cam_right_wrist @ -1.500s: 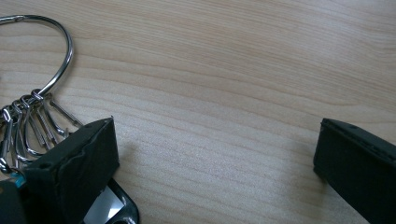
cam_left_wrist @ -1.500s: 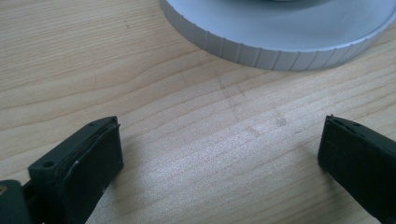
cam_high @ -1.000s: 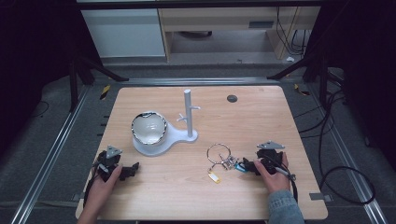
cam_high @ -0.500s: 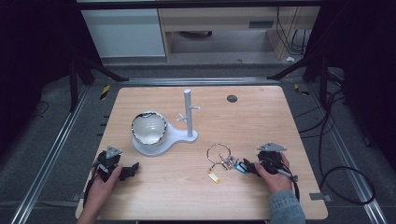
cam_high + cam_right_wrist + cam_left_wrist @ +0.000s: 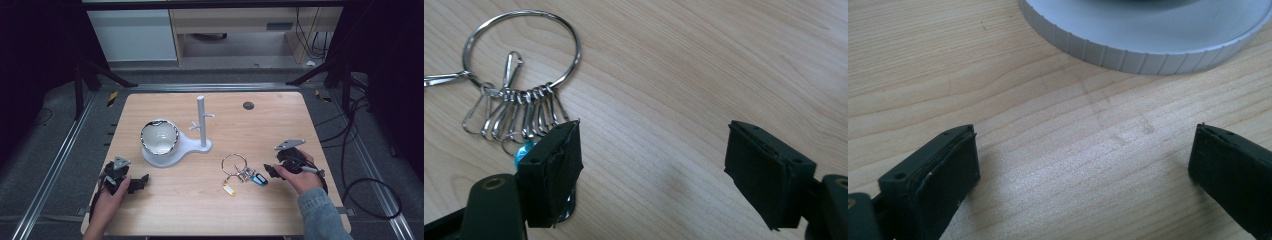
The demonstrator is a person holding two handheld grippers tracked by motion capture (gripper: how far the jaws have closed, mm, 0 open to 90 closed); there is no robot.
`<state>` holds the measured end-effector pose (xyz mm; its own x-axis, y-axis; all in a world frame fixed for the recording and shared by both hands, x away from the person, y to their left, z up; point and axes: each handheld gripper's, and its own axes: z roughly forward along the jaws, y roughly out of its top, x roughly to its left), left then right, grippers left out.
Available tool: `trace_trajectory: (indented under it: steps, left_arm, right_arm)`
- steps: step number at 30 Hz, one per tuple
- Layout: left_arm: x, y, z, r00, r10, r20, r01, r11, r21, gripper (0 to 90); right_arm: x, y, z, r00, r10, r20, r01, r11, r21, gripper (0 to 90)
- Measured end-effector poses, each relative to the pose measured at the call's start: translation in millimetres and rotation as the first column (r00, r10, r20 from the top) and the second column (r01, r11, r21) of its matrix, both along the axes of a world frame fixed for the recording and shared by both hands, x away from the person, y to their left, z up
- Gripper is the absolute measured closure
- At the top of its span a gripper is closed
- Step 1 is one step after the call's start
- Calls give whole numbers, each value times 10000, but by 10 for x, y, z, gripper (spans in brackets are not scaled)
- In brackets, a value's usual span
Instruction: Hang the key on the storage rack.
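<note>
A metal key ring (image 5: 234,164) with several clips, a blue tag (image 5: 259,179) and a yellow tag (image 5: 229,189) lies flat on the wooden table (image 5: 260,125). My right gripper (image 5: 270,171) hovers just right of it, open. Its jaws have just been closing, with bare wood between them. In the right gripper view (image 5: 654,135) the key ring (image 5: 521,50) lies ahead to the left, and the blue tag (image 5: 525,148) peeks from behind the left jaw. My left gripper (image 5: 139,182) rests open near the front left. In its own view (image 5: 1083,135) it faces the stand base (image 5: 1148,35).
A white stand has an upright post (image 5: 201,122) with short pegs and a round base (image 5: 187,146). A shiny bowl (image 5: 159,137) sits on that base. A dark round grommet (image 5: 248,105) is set into the far side of the table. Metal rails run along both table sides.
My right gripper has risen a little beside the key ring and its jaws have narrowed. The key ring and the left gripper have stayed put.
</note>
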<state>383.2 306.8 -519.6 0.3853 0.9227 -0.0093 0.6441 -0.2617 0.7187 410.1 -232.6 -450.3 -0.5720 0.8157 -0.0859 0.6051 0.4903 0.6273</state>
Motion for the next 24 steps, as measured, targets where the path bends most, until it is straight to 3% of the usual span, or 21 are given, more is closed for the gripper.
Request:
trace_trajectory:
  steps: [8,15,24]
  left_arm:
    - [0,0,0,10000,1,1,-1,10000,-1,0]
    - [0,0,0,10000,-1,-1,1,10000,-5,0]
    - [0,-1,0,10000,4,0,-4,10000,-6,0]
  right_arm:
    - [134,126,115,9983,437,-375,-448,9985,-304,286]
    - [217,290,125,9905,1141,-764,-1190,9909,-629,393]
    - [268,475,111,9713,2028,-1240,-2147,9724,-912,582]
